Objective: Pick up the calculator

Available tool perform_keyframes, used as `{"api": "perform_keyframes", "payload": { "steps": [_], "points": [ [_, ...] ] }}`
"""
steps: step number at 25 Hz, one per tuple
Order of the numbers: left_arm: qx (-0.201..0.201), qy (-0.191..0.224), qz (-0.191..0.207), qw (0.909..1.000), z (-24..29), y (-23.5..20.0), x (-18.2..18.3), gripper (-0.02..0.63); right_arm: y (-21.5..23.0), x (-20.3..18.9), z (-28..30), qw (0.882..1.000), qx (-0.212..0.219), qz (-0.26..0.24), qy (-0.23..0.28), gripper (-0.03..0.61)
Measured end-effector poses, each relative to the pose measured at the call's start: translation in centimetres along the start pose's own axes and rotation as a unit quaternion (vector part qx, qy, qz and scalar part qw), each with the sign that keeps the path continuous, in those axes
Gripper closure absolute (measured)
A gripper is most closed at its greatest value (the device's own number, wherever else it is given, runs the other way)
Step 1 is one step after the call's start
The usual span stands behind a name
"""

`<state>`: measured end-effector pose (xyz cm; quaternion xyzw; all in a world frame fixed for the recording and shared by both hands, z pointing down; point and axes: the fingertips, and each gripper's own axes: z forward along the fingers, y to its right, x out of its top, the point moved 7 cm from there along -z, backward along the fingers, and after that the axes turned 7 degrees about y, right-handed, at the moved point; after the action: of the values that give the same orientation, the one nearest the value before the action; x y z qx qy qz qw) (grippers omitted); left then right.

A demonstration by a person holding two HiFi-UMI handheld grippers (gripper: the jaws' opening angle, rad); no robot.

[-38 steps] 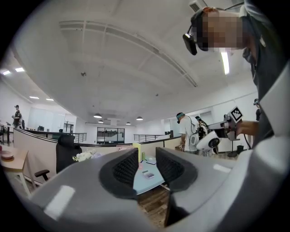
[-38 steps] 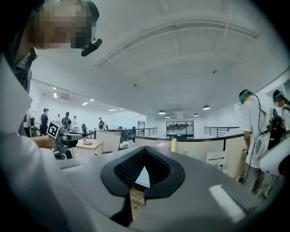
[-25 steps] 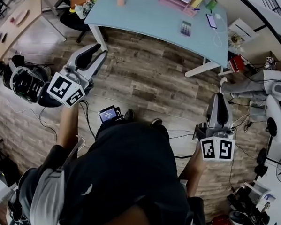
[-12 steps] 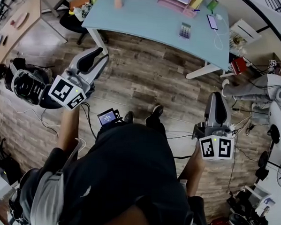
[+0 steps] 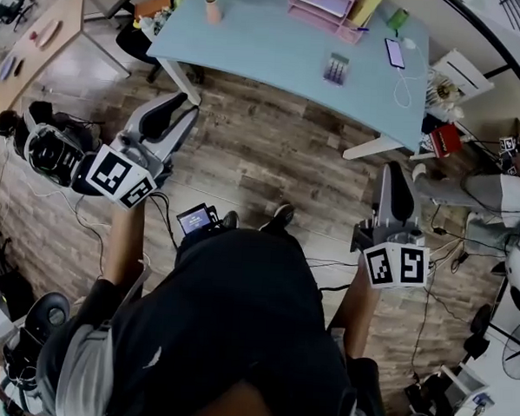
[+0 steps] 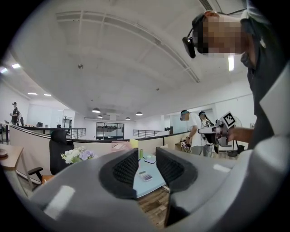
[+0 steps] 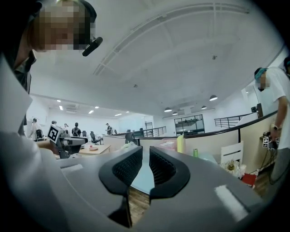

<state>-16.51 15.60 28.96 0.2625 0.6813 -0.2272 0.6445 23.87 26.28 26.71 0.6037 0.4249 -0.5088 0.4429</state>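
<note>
The calculator [image 5: 336,68] lies flat on the light-blue table [image 5: 269,38] at the top of the head view, far ahead of both grippers. In the left gripper view the calculator [image 6: 145,176] shows small through the gap of my left gripper [image 6: 147,170], whose jaws stand a little apart with nothing between them. My left gripper [image 5: 176,110] hovers over the wooden floor, left of the table's near leg. My right gripper [image 5: 395,179] points at the table's right end. In its own view, the right gripper [image 7: 146,165] has its pads nearly touching and holds nothing; the calculator is hidden there.
On the table stand a pink tray [image 5: 323,2], a phone [image 5: 395,52] and a flower vase [image 5: 211,9]. An office chair [image 5: 134,31] sits at its left end. Cables and gear [image 5: 50,148] lie on the floor at both sides. Two people [image 6: 195,131] stand at the right.
The person has stepped toward the table, which now sits lower and nearer in the head view. Both grippers moved forward with the body, and their jaws look the same.
</note>
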Motion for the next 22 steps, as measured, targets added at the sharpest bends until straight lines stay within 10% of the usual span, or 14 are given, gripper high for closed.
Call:
{"api": "perform_keyframes", "payload": {
  "steps": [22],
  "points": [
    [0.041,-0.025,0.025,0.9985,9.3,5.4,1.4,0.459,11.8,-1.5,4.4,0.997,0.056,0.050,0.007,0.548]
  ]
}}
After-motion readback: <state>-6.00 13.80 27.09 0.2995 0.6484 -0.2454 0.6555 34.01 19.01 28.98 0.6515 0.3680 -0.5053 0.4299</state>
